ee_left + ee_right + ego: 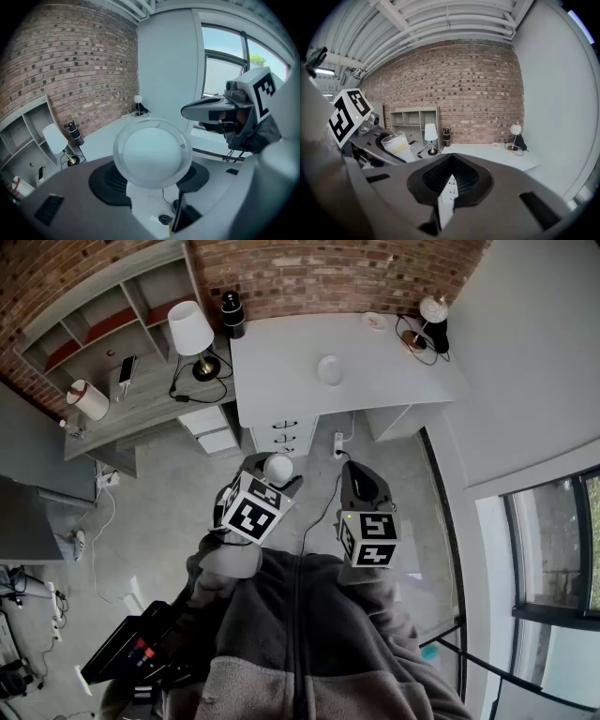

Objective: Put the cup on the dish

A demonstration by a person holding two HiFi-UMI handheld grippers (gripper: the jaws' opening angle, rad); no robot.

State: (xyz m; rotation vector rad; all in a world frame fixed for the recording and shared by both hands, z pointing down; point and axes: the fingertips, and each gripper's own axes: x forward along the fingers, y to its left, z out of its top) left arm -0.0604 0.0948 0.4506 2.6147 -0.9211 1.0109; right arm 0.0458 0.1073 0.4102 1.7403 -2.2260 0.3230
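Holding the cup [152, 152] in my left gripper [151, 183], I have its dark pads pressed against the cup's sides, the jaws spread wide around it. One round end of the cup faces my left gripper view and fills the middle of it. In the right gripper view the same cup shows at the left, white with yellow print, seated in the other gripper.

My right gripper [449, 180] carries nothing; its jaws are drawn together, with only a thin slit between the ribbed pads.

From the head view, both grippers are close to my body, above the grey floor [169, 493], side by side. The dish [330, 369] lies on the white desk [281, 362], near its middle and well apart from the cup. A lamp with a white shade [190, 329] stands on the lower shelf unit to the desk's left, against the brick wall [309, 277].
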